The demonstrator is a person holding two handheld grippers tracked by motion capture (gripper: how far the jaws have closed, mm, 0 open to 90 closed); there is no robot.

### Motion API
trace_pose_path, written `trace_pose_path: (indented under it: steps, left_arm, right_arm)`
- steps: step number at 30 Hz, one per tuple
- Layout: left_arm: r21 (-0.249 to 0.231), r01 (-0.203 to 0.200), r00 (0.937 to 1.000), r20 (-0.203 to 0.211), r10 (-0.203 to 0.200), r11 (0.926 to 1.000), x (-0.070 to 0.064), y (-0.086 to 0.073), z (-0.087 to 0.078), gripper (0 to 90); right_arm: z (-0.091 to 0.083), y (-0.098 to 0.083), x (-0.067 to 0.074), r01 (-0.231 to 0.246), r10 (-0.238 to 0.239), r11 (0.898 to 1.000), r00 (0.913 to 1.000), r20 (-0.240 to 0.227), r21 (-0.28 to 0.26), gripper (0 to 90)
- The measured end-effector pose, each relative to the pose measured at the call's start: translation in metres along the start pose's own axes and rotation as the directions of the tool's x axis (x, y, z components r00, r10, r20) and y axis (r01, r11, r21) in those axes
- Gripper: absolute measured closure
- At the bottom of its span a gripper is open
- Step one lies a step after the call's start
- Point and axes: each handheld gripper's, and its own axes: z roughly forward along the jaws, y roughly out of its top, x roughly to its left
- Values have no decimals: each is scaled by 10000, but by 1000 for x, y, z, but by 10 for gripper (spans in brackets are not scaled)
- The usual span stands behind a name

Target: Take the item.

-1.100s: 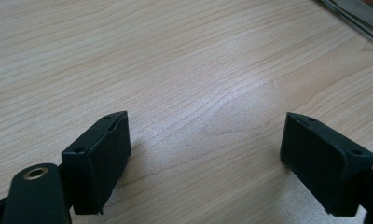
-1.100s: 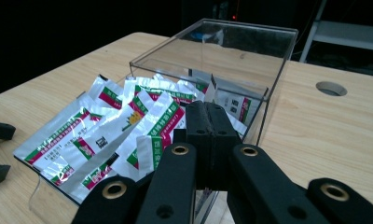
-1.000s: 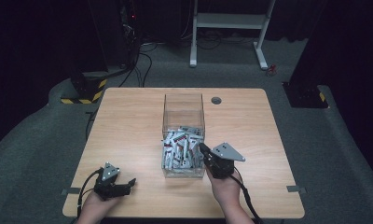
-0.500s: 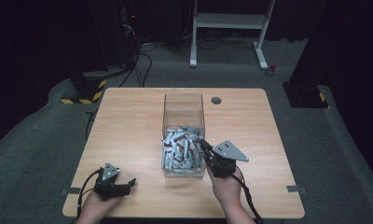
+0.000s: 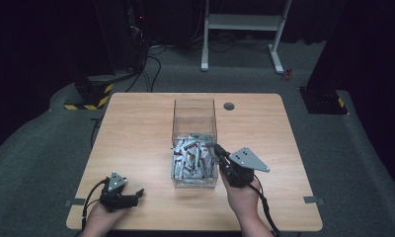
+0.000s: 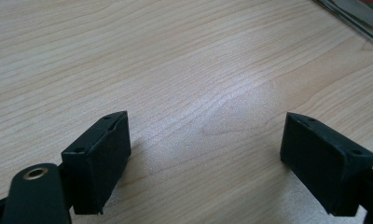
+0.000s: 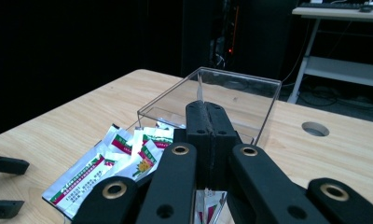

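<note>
A clear plastic box [image 5: 194, 101] stands mid-table, its near half heaped with white, red and green sachets [image 5: 190, 158]. My right gripper [image 5: 217, 149] hovers at the box's near right corner, shut on a thin silver sachet [image 7: 200, 89] whose edge sticks up past the jaw tips [image 7: 208, 109]. In the right gripper view the box [image 7: 264, 86] lies just ahead and the loose sachets [image 7: 124, 158] spread to the left. My left gripper [image 5: 136, 195] rests low at the table's front left, open with bare wood between its jaws [image 6: 205, 154].
The wooden table [image 5: 136, 128] has a round cable hole [image 5: 229, 106] behind the box to the right. Dark floor, cables and a white desk frame [image 5: 245, 22] lie beyond the far edge. My left gripper [image 7: 5, 186] shows at the right gripper view's lower left.
</note>
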Motion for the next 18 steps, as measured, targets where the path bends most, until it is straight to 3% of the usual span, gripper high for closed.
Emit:
trace_pose_path:
  steps: [18]
  left_arm:
    - [2,-14,10000,18,14,10000,0,0,0,162]
  right_arm:
    - [-12,6,-13,31,-25,9998,9995,324,-204,900]
